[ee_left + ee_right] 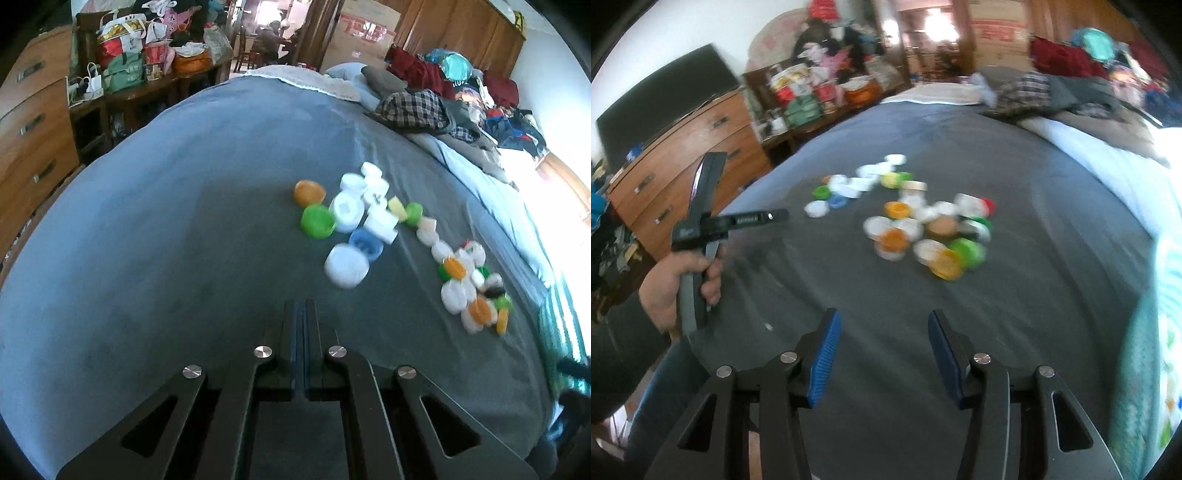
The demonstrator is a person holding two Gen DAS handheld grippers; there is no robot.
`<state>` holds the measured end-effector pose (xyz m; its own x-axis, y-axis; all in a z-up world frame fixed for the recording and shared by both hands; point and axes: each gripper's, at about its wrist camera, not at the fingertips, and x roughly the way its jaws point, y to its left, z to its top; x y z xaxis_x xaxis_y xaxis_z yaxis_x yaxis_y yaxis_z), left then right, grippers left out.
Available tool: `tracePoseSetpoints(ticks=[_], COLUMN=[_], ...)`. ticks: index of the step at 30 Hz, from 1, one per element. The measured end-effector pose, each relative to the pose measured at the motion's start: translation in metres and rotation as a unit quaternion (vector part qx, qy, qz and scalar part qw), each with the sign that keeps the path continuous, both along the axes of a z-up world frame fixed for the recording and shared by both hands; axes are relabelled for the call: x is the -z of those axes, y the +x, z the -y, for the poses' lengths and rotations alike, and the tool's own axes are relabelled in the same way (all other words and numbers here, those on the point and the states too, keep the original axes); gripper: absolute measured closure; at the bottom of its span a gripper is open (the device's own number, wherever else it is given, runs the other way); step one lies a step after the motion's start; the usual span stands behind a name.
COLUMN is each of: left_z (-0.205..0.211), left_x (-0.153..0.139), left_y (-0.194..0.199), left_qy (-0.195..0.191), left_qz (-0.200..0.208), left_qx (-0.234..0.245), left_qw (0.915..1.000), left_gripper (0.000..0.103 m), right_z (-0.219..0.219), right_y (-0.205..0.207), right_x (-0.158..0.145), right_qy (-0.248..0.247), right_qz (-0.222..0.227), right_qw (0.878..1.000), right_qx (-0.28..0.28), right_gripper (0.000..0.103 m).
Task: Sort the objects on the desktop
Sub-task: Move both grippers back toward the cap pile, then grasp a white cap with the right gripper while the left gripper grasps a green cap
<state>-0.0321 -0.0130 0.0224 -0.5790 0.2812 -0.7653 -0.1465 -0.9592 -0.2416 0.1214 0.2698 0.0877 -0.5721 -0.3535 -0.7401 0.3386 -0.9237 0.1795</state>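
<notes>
Several bottle caps, white, green, orange, blue and yellow, lie scattered on a grey-blue bed sheet. In the left wrist view a white cap, a blue cap, a green cap and an orange cap lie ahead and right of my left gripper, which is shut and empty. In the right wrist view my right gripper is open and empty, with an orange cap and a yellow cap ahead. The left gripper also shows at the left in the right wrist view, held in a hand.
A wooden dresser stands left of the bed. A cluttered side table with bags is behind it. Piled clothes and a pale quilt lie along the bed's right side.
</notes>
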Motion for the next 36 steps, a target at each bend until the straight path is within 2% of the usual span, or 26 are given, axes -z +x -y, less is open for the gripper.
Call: tracePoseSetpoints(ticks=[3, 6, 8, 11, 15, 16, 19, 22, 27, 30, 31, 33, 34, 36], left_z=[0.014, 0.027, 0.024, 0.025, 0.028, 0.027, 0.019, 0.014, 0.015, 0.013, 0.011, 0.004, 0.003, 0.002], left_x=[0.008, 0.015, 0.017, 0.019, 0.02, 0.02, 0.018, 0.017, 0.016, 0.013, 0.01, 0.004, 0.001, -0.004], left_y=[0.006, 0.006, 0.008, 0.011, 0.01, 0.01, 0.011, 0.01, 0.01, 0.009, 0.008, 0.004, -0.001, -0.013], left_qy=[-0.01, 0.022, 0.014, 0.029, 0.063, 0.067, 0.063, 0.056, 0.071, 0.058, 0.044, 0.004, -0.003, -0.019], left_qz=[0.0, 0.001, -0.008, -0.019, -0.02, -0.022, -0.029, -0.031, -0.03, -0.025, -0.024, -0.032, -0.037, -0.05], left_qx=[-0.006, -0.008, -0.002, 0.006, 0.028, 0.036, 0.058, 0.066, 0.073, 0.072, 0.071, 0.076, 0.082, 0.09], left_qw=[0.9999, 0.9997, 0.9999, 0.9994, 0.9974, 0.9969, 0.9959, 0.9957, 0.9944, 0.9954, 0.9963, 0.9966, 0.9959, 0.9945], left_gripper=[0.101, 0.101, 0.099, 0.093, 0.076, 0.069, 0.056, 0.051, 0.046, 0.047, 0.054, 0.076, 0.084, 0.084], right_z=[0.033, 0.062, 0.086, 0.116, 0.144, 0.147, 0.158, 0.162, 0.158, 0.16, 0.16, 0.151, 0.145, 0.129], right_y=[-0.021, -0.046, -0.069, -0.107, -0.149, -0.155, -0.171, -0.178, -0.18, -0.185, -0.185, -0.18, -0.177, -0.165], right_x=[0.005, 0.012, 0.018, 0.036, 0.063, 0.066, 0.071, 0.076, 0.077, 0.077, 0.076, 0.074, 0.072, 0.067], right_qy=[-0.011, -0.031, -0.035, -0.037, -0.023, -0.018, -0.005, 0.002, -0.007, -0.008, -0.003, -0.013, -0.017, -0.032], right_qz=[-0.004, 0.001, 0.003, 0.022, 0.046, 0.047, 0.041, 0.041, 0.043, 0.048, 0.046, 0.045, 0.043, 0.042], right_qw=[0.999, 0.998, 0.997, 0.996, 0.995, 0.995, 0.996, 0.996, 0.996, 0.996, 0.996, 0.996, 0.996, 0.997], right_qx=[-0.03, -0.053, -0.068, -0.081, -0.087, -0.088, -0.085, -0.083, -0.079, -0.081, -0.08, -0.077, -0.072, -0.064], right_gripper=[0.049, 0.049, 0.049, 0.049, 0.049, 0.049, 0.049, 0.049, 0.051, 0.051, 0.065, 0.07, 0.069, 0.069])
